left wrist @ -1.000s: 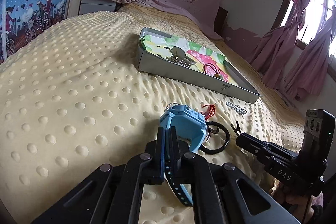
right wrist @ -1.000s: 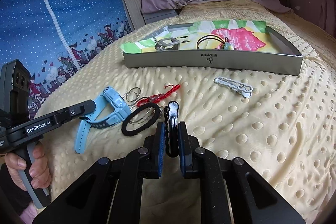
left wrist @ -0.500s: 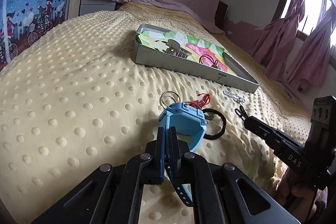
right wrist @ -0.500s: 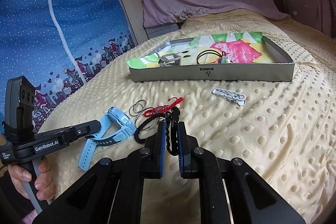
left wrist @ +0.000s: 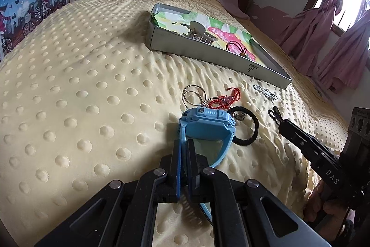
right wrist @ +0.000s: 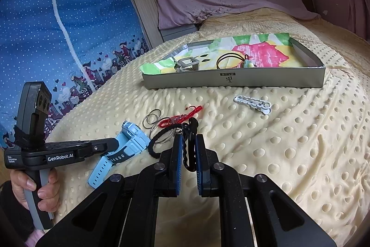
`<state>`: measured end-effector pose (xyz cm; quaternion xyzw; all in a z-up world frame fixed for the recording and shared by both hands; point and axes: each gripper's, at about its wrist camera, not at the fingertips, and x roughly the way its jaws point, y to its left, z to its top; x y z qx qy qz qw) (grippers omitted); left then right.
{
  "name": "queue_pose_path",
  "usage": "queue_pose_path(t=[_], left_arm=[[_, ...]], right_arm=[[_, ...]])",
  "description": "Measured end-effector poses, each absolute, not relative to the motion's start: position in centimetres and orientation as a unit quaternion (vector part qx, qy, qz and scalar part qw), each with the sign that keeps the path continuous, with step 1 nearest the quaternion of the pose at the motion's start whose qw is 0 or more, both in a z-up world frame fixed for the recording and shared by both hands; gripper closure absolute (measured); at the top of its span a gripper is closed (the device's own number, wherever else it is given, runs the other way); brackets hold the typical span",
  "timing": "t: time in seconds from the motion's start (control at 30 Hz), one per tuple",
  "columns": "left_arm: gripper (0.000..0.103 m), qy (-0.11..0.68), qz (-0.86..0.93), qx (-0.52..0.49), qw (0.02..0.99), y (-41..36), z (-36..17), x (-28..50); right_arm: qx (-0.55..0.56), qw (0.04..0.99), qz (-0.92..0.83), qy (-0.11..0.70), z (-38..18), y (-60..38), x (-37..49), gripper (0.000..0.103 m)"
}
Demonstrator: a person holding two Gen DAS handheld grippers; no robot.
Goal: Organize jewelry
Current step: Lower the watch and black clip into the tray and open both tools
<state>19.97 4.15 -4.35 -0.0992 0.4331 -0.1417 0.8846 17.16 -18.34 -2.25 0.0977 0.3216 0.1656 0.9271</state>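
Note:
My left gripper (left wrist: pixel 183 147) is shut on the strap of a light blue watch (left wrist: pixel 208 124), which hangs just above the yellow dotted blanket. The right wrist view shows this gripper (right wrist: pixel 114 146) and the watch (right wrist: pixel 134 139) at lower left. My right gripper (right wrist: pixel 187 142) is shut on a short black braided cord (right wrist: pixel 188 152) with a knob at its tip. A grey tray (left wrist: pixel 208 54) lined with flowered paper lies farther back and holds a metal hair claw (right wrist: pixel 187 64) and a hair tie with a pendant (right wrist: pixel 233 60).
Loose on the blanket lie metal rings (left wrist: pixel 194 95), a red cord bracelet (left wrist: pixel 222 101), a black braided ring (left wrist: pixel 245 129) and a white hair clip (right wrist: pixel 253 104). A person's hand (right wrist: pixel 44 189) holds the left handle. A blue patterned quilt (right wrist: pixel 69 27) stands at left.
Both grippers have lifted and drawn back a little, each keeping its item. The metal rings behind the watch have come into the left view.

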Motion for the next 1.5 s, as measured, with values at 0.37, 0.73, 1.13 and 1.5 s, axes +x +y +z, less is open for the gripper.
queue_pose_path(t=[0.37, 0.73, 1.13, 1.5], left_arm=[[0.099, 0.419, -0.132, -0.086, 0.894, 3.0, -3.6, 19.9], [0.099, 0.325, -0.136, -0.087, 0.932, 1.0, 2.3, 20.3], [0.099, 0.297, -0.155, -0.119, 0.935, -4.5, 3.7, 31.1], [0.099, 0.337, -0.155, -0.101, 0.923, -8.9, 0.7, 38.2]], right_arm=[[0.091, 0.926, 0.154, 0.333, -2.3, -18.0, 17.6, 0.093], [0.102, 0.939, 0.140, 0.297, 0.2, -20.0, 18.2, 0.093], [0.095, 0.951, 0.087, 0.281, 3.1, -25.7, 27.6, 0.093], [0.105, 0.930, 0.080, 0.342, -0.7, -26.8, 34.4, 0.093]])
